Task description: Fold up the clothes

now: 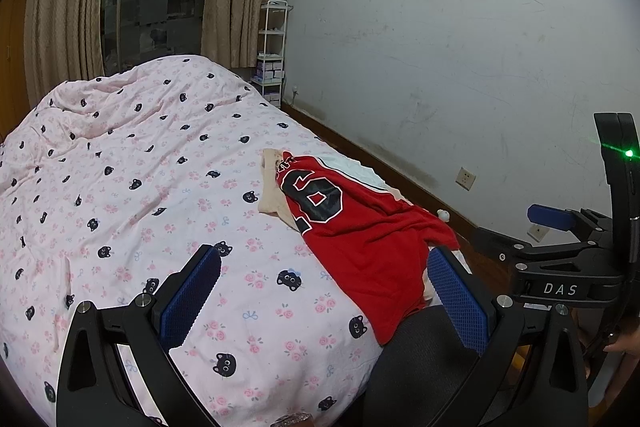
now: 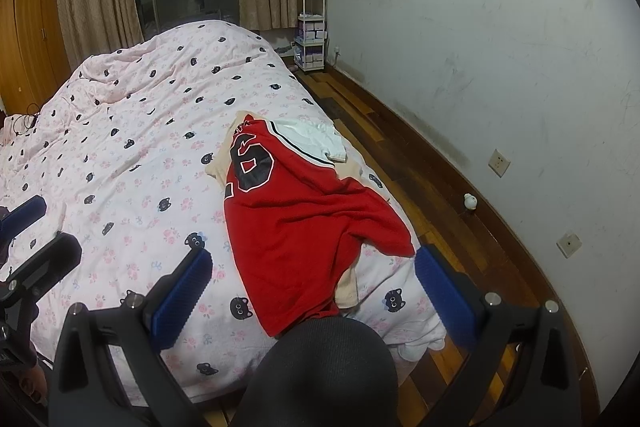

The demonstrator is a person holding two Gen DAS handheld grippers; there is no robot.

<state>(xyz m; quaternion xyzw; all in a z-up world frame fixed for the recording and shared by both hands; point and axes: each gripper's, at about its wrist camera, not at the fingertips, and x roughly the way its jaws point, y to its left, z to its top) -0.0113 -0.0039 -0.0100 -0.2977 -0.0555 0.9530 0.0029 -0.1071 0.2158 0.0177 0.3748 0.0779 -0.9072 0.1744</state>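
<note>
The left gripper [image 1: 324, 297] hangs with its 2 blue-padded fingers [image 1: 190, 301] spread wide, nothing between them. The right gripper [image 2: 312, 297] matches it just alongside, jaws wide apart and empty too.

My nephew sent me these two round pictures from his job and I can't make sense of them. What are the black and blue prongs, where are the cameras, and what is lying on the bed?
There is no robot here: a person holds a hand-operated gripper in each hand, each with a wide-angle camera looking along its two fingers. One picture is from the left gripper, the other from the right gripper. The prongs are black fingers with blue ribbed pads. Both grippers are open and hold nothing.

Below them is a bed with a pink quilt printed with black cat faces. On its right side lies a red sports jersey with a large black number, unfolded, over a cream garment and a white garment. The dark rounded shape in front looks like a black mesh chair back.
</note>
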